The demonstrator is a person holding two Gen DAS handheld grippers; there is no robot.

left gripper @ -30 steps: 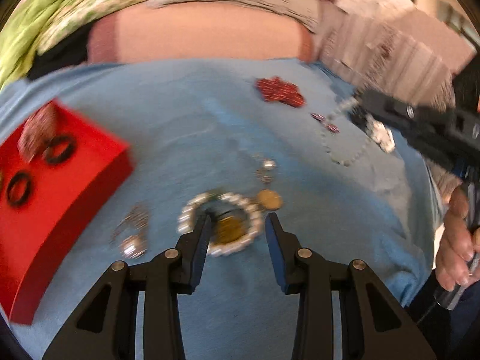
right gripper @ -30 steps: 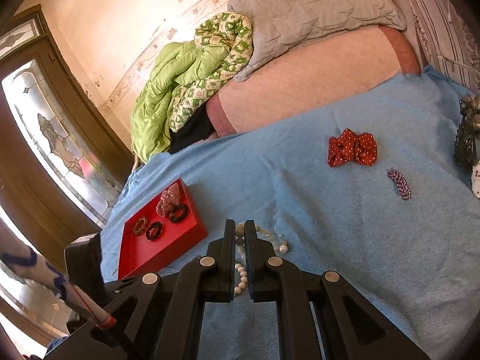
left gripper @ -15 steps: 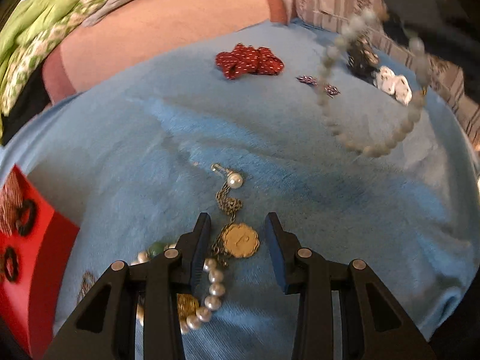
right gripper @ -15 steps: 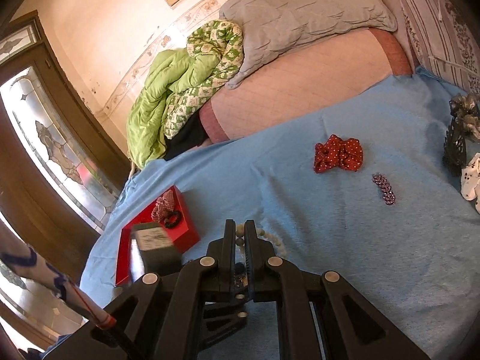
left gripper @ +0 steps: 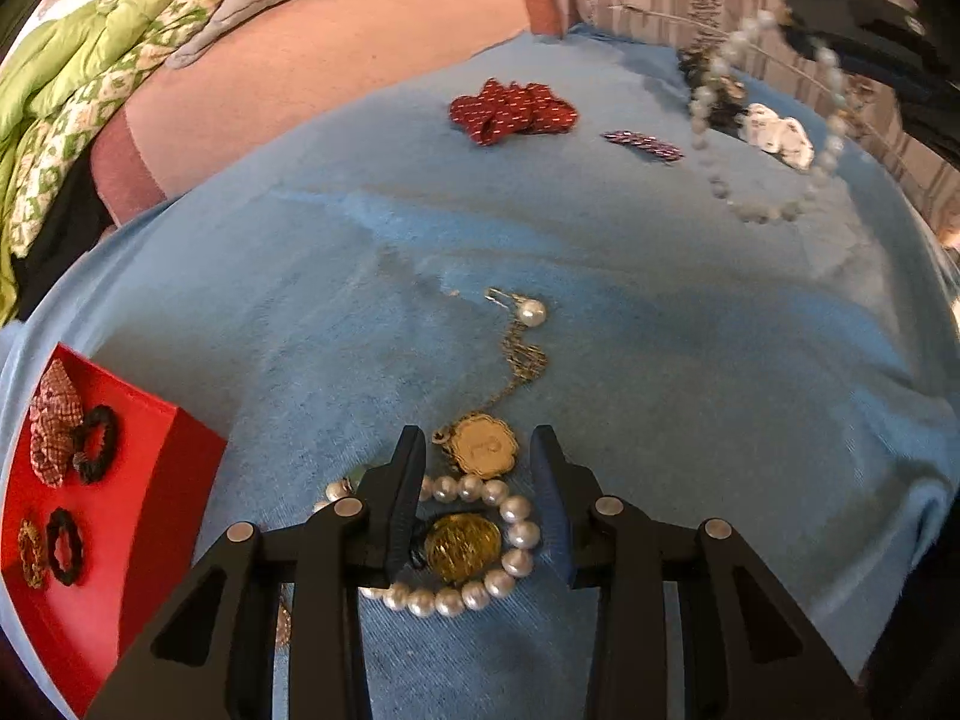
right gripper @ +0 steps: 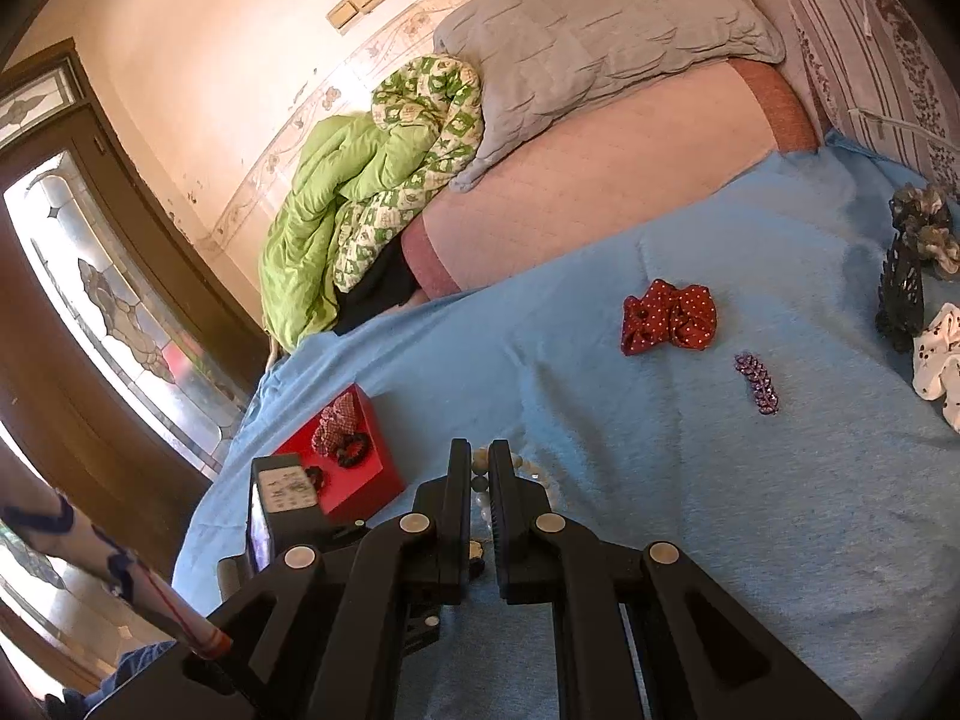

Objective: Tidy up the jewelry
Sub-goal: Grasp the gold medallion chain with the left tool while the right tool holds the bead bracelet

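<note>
Left wrist view: the left gripper [left gripper: 477, 468] hovers partly open over a gold pendant [left gripper: 483, 445] and a pearl bracelet [left gripper: 474, 546] at lower centre of the blue blanket [left gripper: 690, 330], gripping nothing. At upper right, the right gripper [left gripper: 798, 30], clamped tight, dangles a bead necklace [left gripper: 774, 138]. A red box [left gripper: 138, 516] with hair ties sits at lower left. A red scrunchie [left gripper: 513, 111] lies at upper centre.

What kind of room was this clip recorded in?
Most likely a bedroom: the jewelry lies on a blue bedspread, with a grey pillow and a crumpled green quilt behind it, beside a wooden door with patterned glass.
</note>
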